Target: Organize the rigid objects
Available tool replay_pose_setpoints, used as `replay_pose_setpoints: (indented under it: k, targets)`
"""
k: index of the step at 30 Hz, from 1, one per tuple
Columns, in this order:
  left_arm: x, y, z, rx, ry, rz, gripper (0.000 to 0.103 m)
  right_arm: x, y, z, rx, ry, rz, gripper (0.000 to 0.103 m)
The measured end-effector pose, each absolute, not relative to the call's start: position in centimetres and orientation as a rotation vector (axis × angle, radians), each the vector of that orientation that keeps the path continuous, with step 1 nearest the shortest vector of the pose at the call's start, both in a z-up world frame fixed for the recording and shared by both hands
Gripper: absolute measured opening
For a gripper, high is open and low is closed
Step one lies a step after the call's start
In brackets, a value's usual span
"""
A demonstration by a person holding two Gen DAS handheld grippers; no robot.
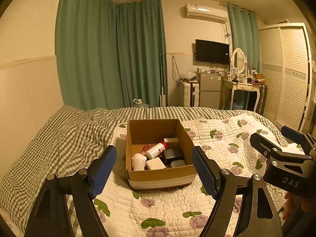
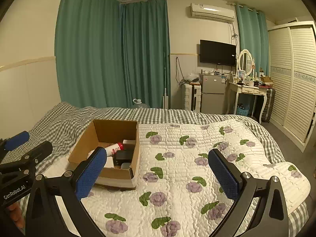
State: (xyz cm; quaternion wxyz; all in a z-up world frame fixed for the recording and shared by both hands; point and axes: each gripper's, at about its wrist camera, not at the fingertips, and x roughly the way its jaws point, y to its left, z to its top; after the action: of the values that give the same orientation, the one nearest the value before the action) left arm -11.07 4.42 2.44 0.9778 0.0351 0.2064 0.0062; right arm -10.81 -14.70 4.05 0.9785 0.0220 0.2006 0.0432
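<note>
While both grippers hang above the bed with nothing between their fingers, the scene reads as follows.

Box: an open cardboard box (image 1: 161, 154) sits on the floral quilt (image 1: 217, 144), which lies over a grey checked bedspread (image 1: 69, 134).

Contents: a white bottle with a red cap (image 1: 156, 150) lies aslant across the middle; a white rounded piece (image 1: 138, 161), a white block (image 1: 155, 163), a dark case (image 1: 172, 154), a small grey piece (image 1: 177, 163) and a pale block by the far wall (image 1: 170, 141) crowd round it. All are inside the box.

Quilt surface: no loose item shows on it in either view.

Stage: the scene fits equally a box whose items are already gathered in, or a full box waiting to be unpacked and sorted; the pictures do not settle which.

Handling advice: any reach into the box should probably come from above, fingers aligned across an item's narrow side, since the pieces lie packed against one another and the walls are tall.

Left gripper (image 1: 154, 167): fingers spread wide, wider than the box as seen from its own camera; holds nothing, touches nothing, poised near the box's front wall.

Right gripper (image 2: 156, 172): fingers likewise wide apart, empty, over bare quilt to the right of the box.
</note>
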Motion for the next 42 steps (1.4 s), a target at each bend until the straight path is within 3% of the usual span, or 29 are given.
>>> replay_pose_setpoints:
  k: [42]
  targets:
    - [-10.95, 4.54, 2.2, 0.084, 0.428, 0.005, 0.081, -10.71, -14.28, 3.63, 0.045, 0.418, 0.089, 0.103]
